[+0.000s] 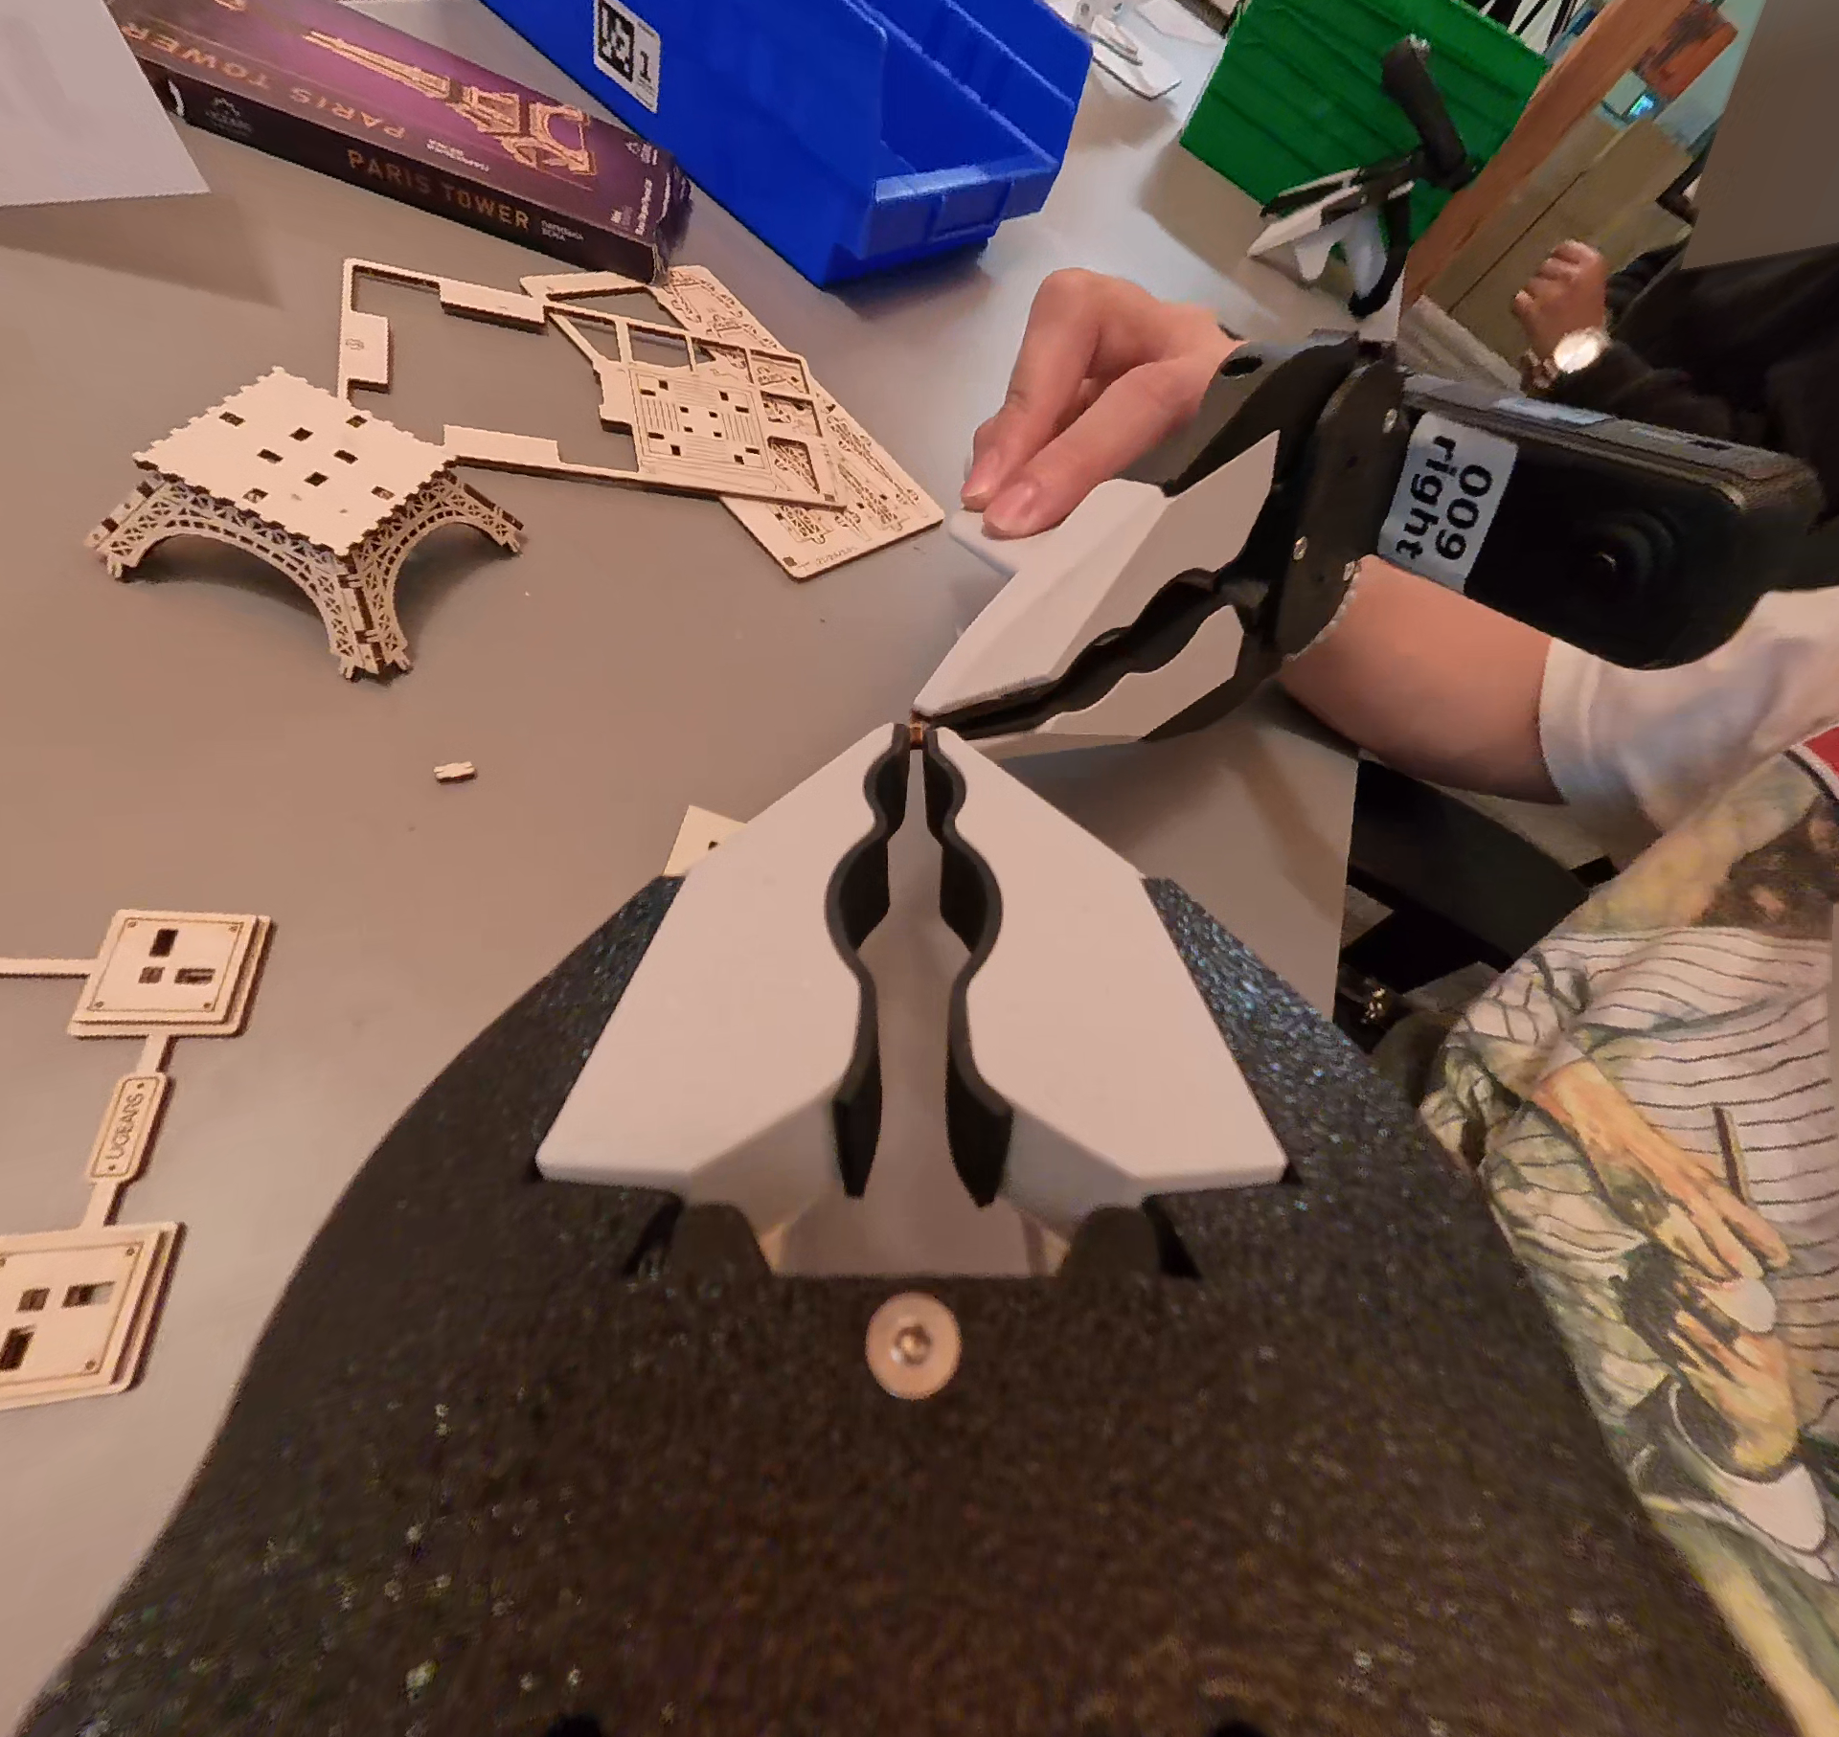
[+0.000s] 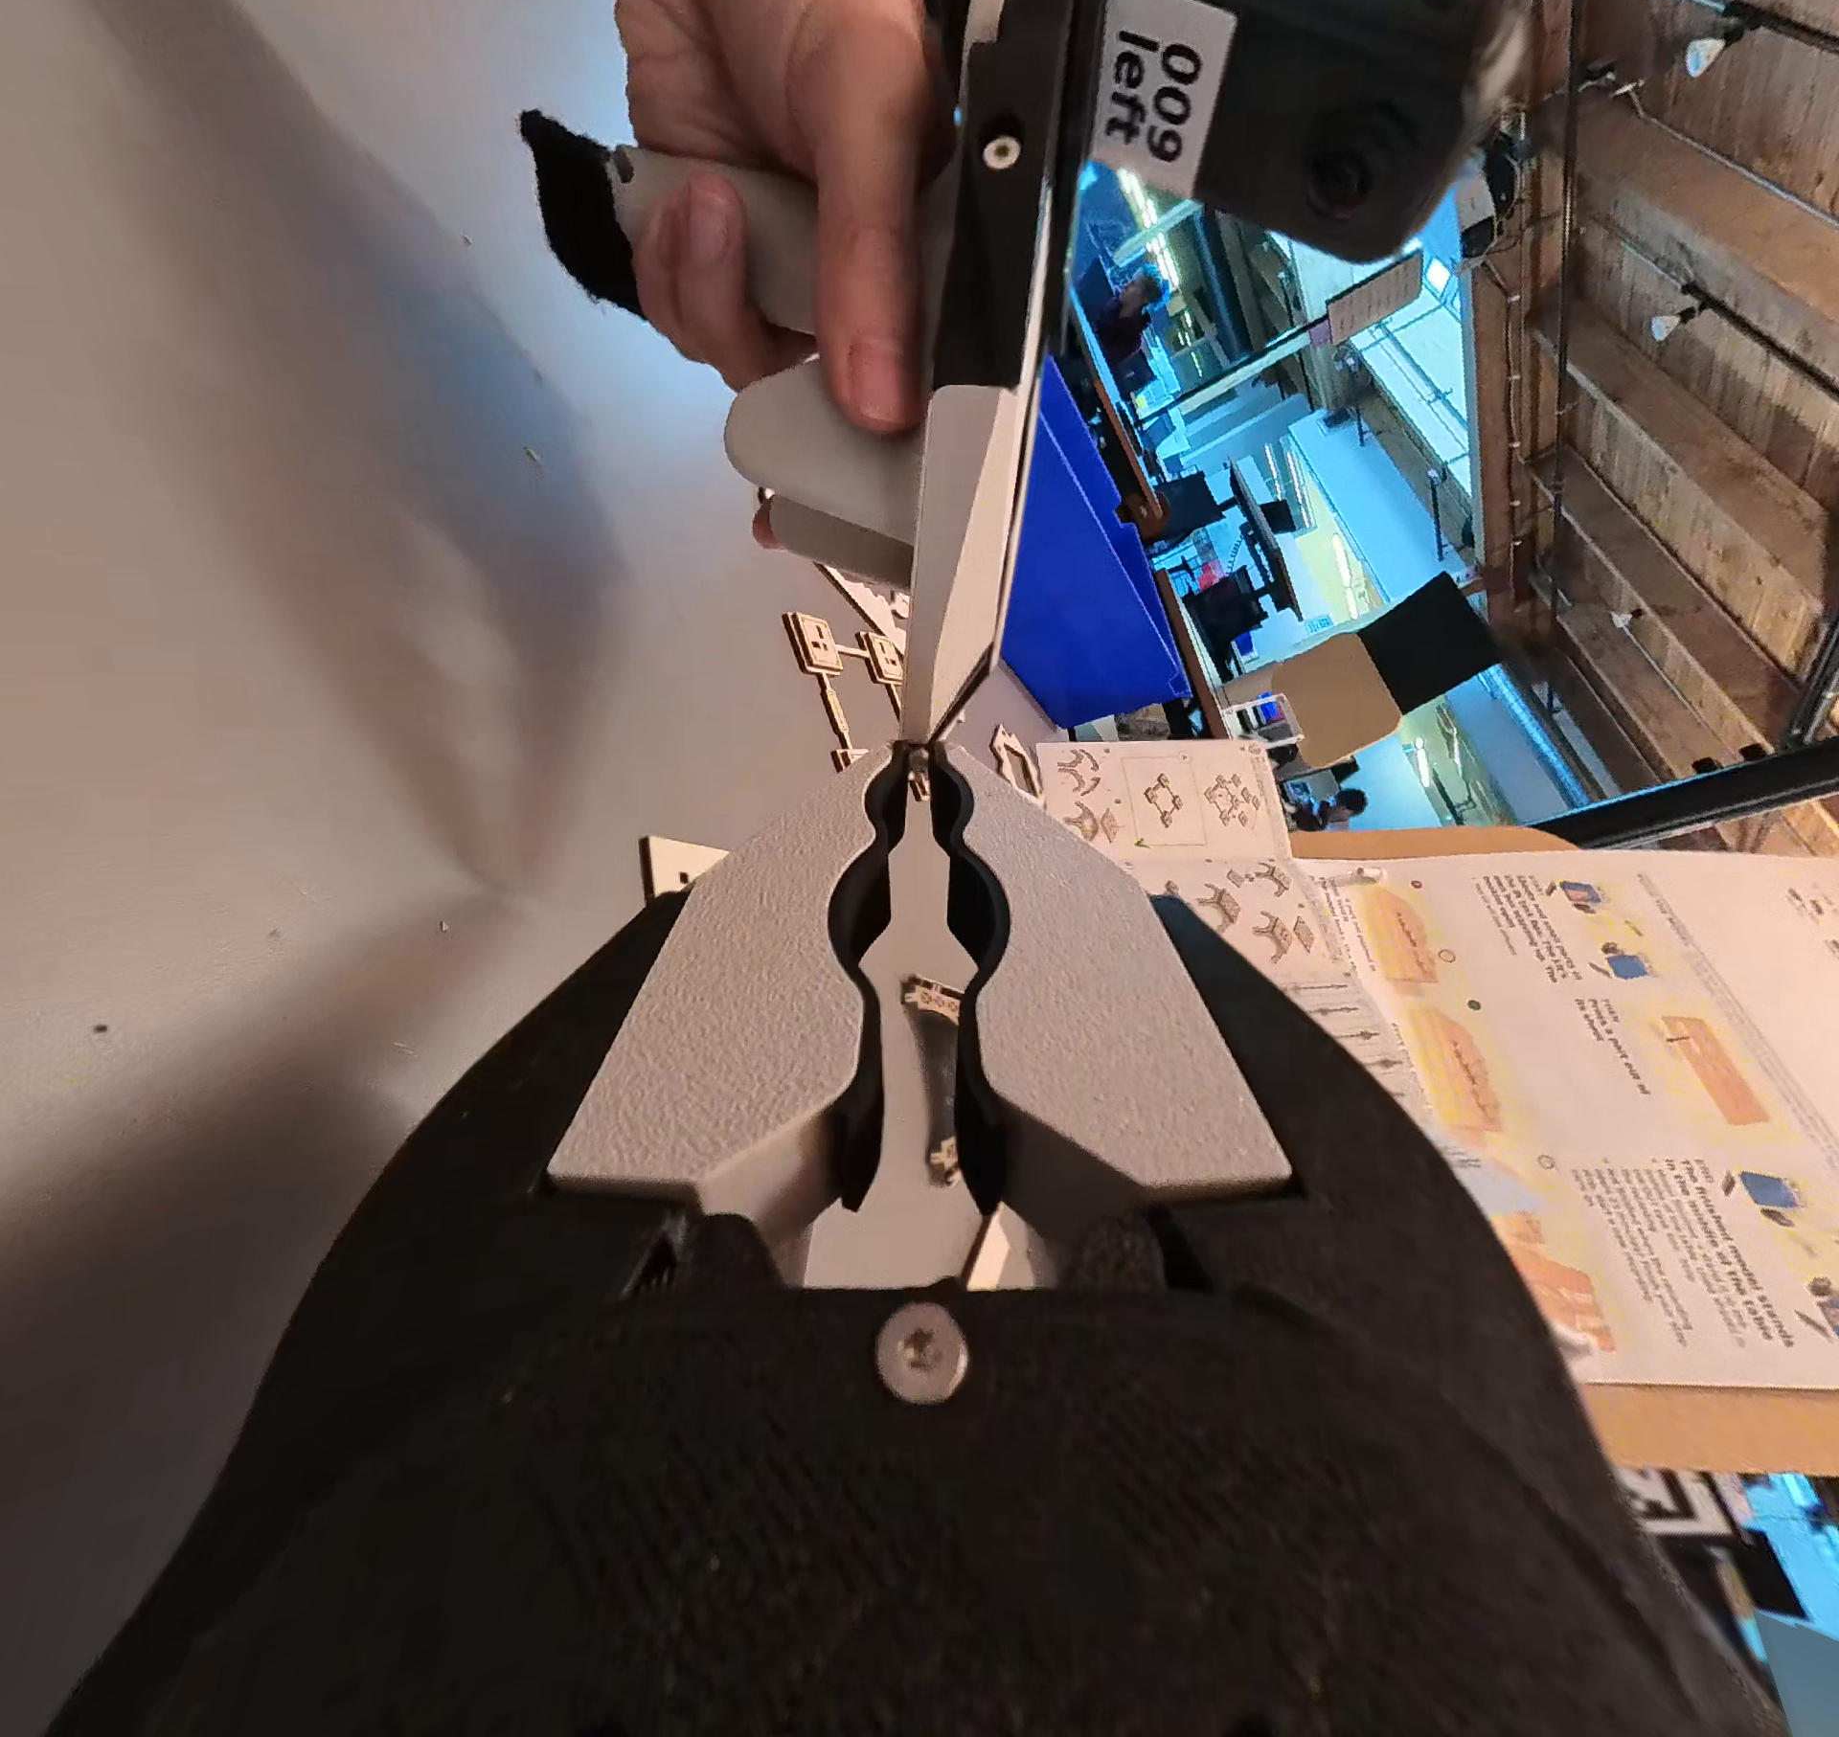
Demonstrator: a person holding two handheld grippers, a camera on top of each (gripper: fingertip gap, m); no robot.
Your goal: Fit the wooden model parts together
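Observation:
My left gripper (image 1: 917, 742) is shut, with a tiny wooden part (image 1: 918, 737) pinched at its tips above the grey table. My right gripper (image 1: 933, 712) comes in from the right and meets it tip to tip. In the right wrist view my right gripper (image 2: 917, 762) is shut on a small wooden part (image 2: 921, 780), and the left gripper (image 2: 918, 742) comes down from above onto the same spot. I cannot tell whether they hold one piece or two. The assembled wooden tower base (image 1: 299, 495) stands on the table at the left.
Cut-out wooden sheets (image 1: 716, 406) lie behind the tower base, with more sheet pieces (image 1: 149, 973) at the left edge and a loose bit (image 1: 455, 772) nearby. The kit box (image 1: 398, 117), a blue bin (image 1: 796, 68) and a green bin (image 1: 1324, 88) stand at the back. An instruction sheet (image 2: 1493, 1043) lies to the right. Left and right tips are no more than a few centimetres apart. The assembled wooden tower base (image 1: 299, 495) is about equally far from each gripper, around 15 cm.

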